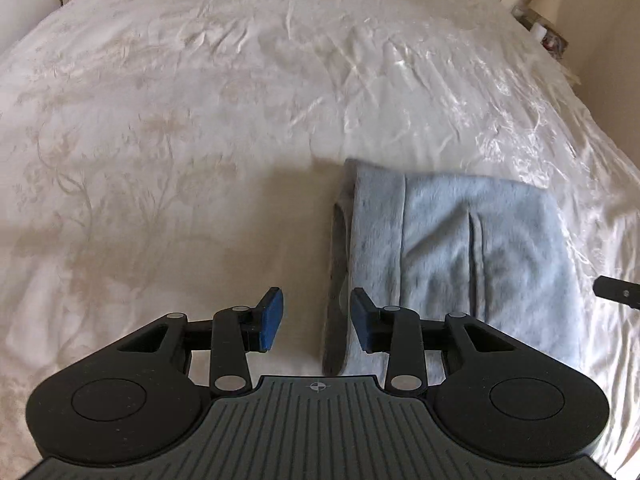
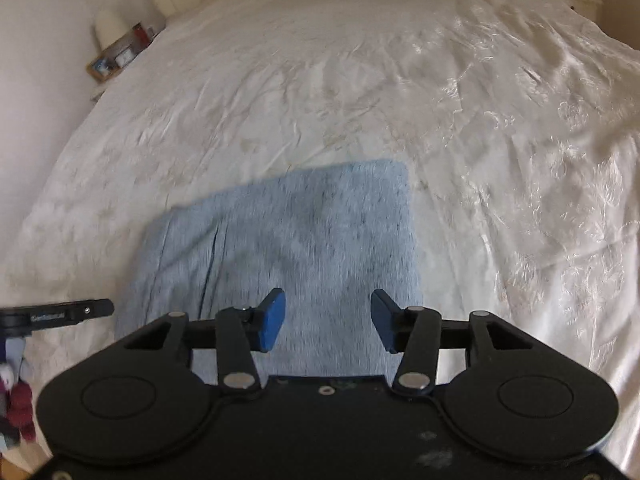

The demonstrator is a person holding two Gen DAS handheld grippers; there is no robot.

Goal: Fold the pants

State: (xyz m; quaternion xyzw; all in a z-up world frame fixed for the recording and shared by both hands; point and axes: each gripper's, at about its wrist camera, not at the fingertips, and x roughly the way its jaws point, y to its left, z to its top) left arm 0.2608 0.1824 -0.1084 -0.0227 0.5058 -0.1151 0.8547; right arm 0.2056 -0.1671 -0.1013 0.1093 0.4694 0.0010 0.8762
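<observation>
The light blue pants lie folded into a compact rectangle on the cream bedspread near the bed's front edge, with the grey waistband side turned toward the left gripper, whose 2 blue-padded jaws stand apart and hold nothing, poised above the waistband edge and bare bedspread. The right gripper hangs over the near part of the same folded pants, its 2 jaws likewise spread wide and empty. Bedside clutter, including a lamp, sits at the far corners, and motion blur softens the fabric detail in both views.
</observation>
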